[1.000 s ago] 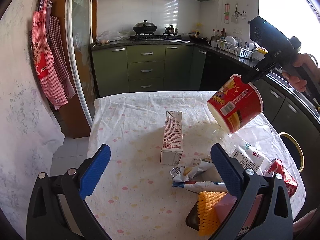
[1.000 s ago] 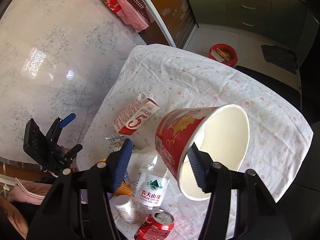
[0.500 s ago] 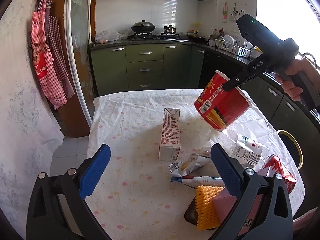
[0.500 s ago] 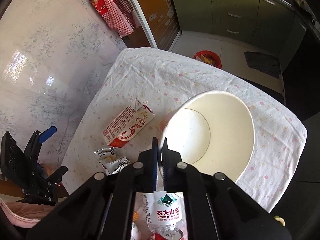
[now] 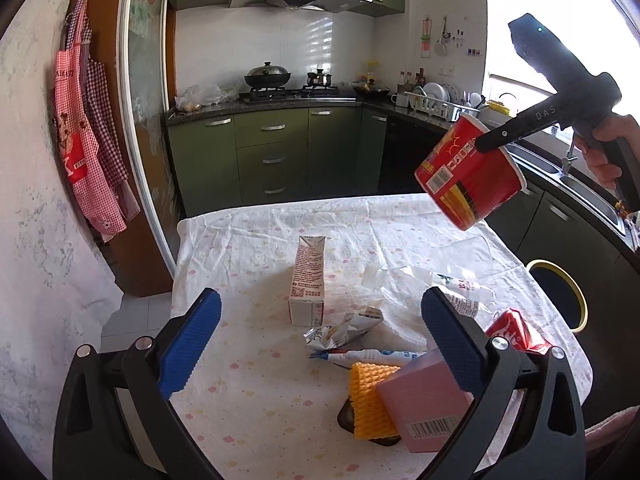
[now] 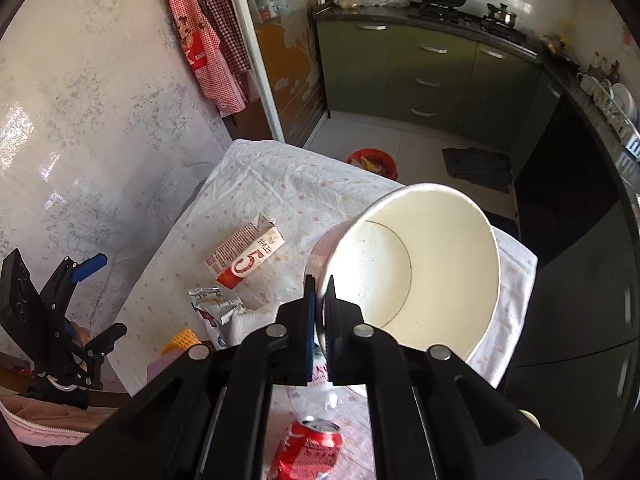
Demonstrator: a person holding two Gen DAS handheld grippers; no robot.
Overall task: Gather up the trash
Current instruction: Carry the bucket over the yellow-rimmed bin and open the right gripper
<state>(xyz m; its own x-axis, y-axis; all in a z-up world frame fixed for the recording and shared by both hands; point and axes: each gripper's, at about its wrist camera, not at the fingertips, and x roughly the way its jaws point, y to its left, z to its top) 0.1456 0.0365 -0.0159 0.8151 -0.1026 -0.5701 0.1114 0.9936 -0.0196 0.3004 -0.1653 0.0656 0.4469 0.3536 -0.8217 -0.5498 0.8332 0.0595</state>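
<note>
Above table point(image 5: 248, 360): right hand-held gripper point(image 6: 319, 296) pinches noodle cup point(image 6: 416, 272) rim; left hand-held gripper point(image 5: 320, 344) open; carton point(image 5: 307, 286) below.

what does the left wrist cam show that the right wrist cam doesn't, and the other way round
Only the left wrist view shows the noodle cup's red printed outside, lifted clear of the table, and the hand holding the right gripper. Only the right wrist view shows the cup's empty white inside, the right gripper pinching its rim, and the red bucket. Both show the milk carton.

"DAS" on right claw point(image 5: 494, 140), large "5" on milk carton point(image 6: 245, 257)
</note>
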